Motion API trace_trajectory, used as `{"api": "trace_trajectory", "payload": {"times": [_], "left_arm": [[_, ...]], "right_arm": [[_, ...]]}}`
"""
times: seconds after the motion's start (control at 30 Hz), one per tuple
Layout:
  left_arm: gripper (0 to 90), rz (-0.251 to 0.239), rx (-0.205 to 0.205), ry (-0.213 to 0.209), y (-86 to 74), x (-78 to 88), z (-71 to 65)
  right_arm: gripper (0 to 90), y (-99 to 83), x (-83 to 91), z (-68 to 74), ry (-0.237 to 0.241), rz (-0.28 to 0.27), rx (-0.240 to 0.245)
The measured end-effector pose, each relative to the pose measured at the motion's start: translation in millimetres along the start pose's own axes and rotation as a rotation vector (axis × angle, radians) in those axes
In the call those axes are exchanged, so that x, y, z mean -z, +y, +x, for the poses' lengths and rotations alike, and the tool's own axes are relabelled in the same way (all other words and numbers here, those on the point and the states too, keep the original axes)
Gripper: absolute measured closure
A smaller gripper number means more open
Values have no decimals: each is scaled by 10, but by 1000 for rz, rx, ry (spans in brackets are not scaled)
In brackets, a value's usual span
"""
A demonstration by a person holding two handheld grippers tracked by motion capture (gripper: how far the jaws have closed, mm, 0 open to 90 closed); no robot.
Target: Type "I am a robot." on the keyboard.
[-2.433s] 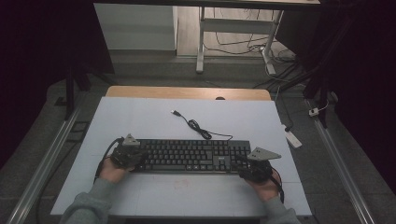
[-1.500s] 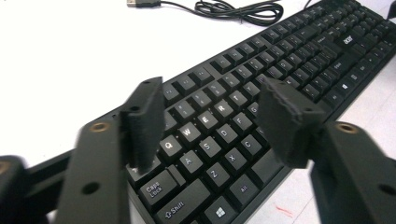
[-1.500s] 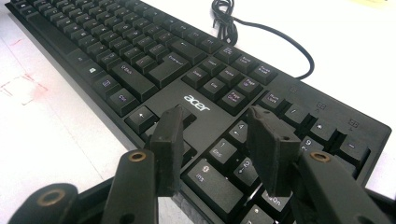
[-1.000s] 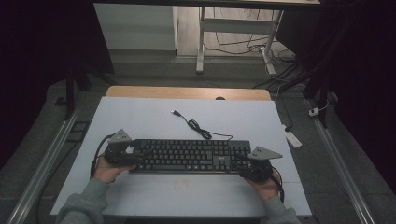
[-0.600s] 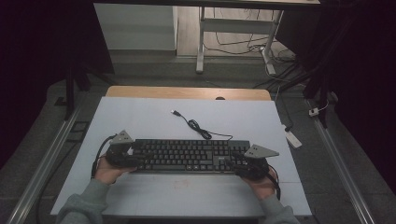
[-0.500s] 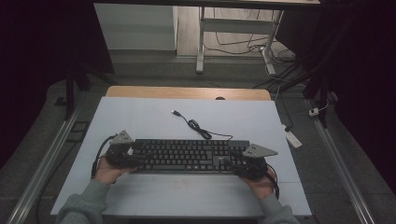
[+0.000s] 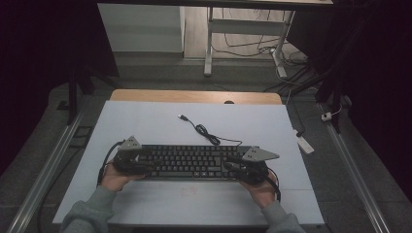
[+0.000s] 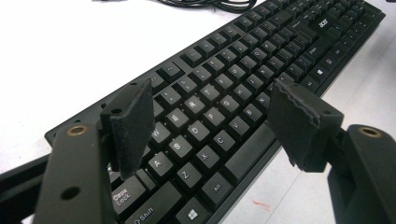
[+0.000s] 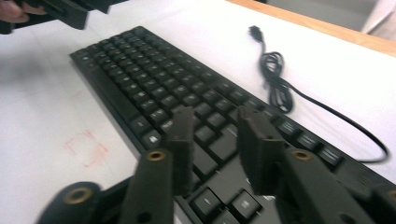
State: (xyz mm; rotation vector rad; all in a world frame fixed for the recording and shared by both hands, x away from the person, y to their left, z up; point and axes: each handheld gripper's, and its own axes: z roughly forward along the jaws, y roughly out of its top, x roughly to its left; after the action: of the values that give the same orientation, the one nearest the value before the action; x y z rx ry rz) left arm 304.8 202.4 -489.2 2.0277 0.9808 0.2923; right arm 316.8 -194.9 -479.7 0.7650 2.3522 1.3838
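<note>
Two grippers are held over a black keyboard. The left gripper is spread wide above its letter keys; the right gripper, just been closing, is half-spread above its keys, nothing pinched.

A fixed overhead camera looks forward and down on the tabletop; two close cameras, one riding each hand's tool, face inward along the shared keyboard.
</note>
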Motion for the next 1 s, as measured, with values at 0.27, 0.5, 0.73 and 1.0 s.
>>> {"api": "trace_trajectory", "payload": {"times": [0.27, 0.5, 0.73, 1.0], "left_arm": [[316, 12, 0, 8, -10, -21, 4], [316, 26, -1, 15, -36, -43, 4], [312, 44, -9, 15, -51, -79, -2], [310, 44, -1, 23, -67, -66, 9]], "right_arm": [[892, 65, -170, 60, 73, 38, 22], [894, 125, -346, 143, 99, 61, 38], [894, 146, -531, 247, 129, 101, 52], [893, 186, -770, 339, 160, 137, 60]]}}
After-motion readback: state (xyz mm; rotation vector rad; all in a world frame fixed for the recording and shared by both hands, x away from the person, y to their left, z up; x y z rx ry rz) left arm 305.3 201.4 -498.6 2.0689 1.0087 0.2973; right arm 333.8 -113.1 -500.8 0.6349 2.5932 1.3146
